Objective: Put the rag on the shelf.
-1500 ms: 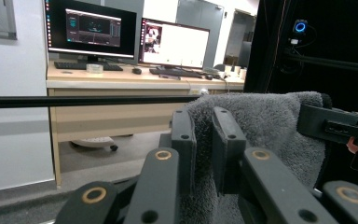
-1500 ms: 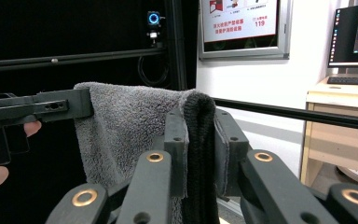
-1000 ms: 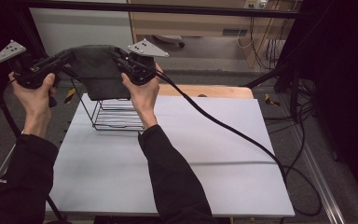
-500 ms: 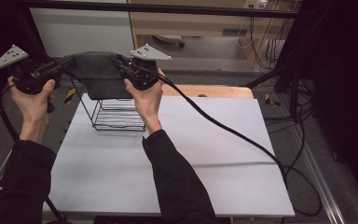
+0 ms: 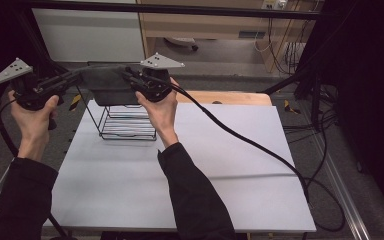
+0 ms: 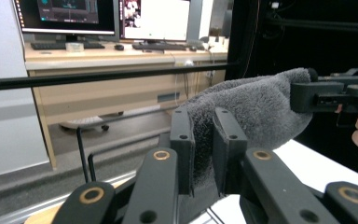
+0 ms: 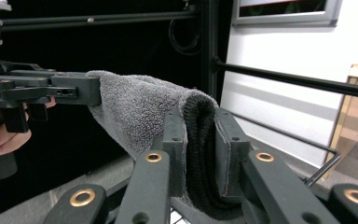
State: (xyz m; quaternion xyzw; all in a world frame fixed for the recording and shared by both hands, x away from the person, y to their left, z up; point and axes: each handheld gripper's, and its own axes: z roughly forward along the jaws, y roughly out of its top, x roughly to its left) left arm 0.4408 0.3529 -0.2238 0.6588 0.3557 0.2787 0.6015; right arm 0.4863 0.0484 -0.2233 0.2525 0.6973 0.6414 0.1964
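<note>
A dark grey folded towel hangs in the air, stretched between both grippers above a black wire basket on the white table. My left gripper is shut on the towel's left end; in the left gripper view its jaws pinch the fluffy cloth at my left gripper. My right gripper is shut on the right end; in the right gripper view the towel folds over between the pads of my right gripper. The other gripper shows holding the far corner.
The wire basket stands at the table's far left. A black cable trails from the right gripper across the table to the right edge. A black bar crosses the back, with a wooden desk and monitors beyond.
Both hands have drifted slightly with the towel held taut; the grip on each end stays the same.
</note>
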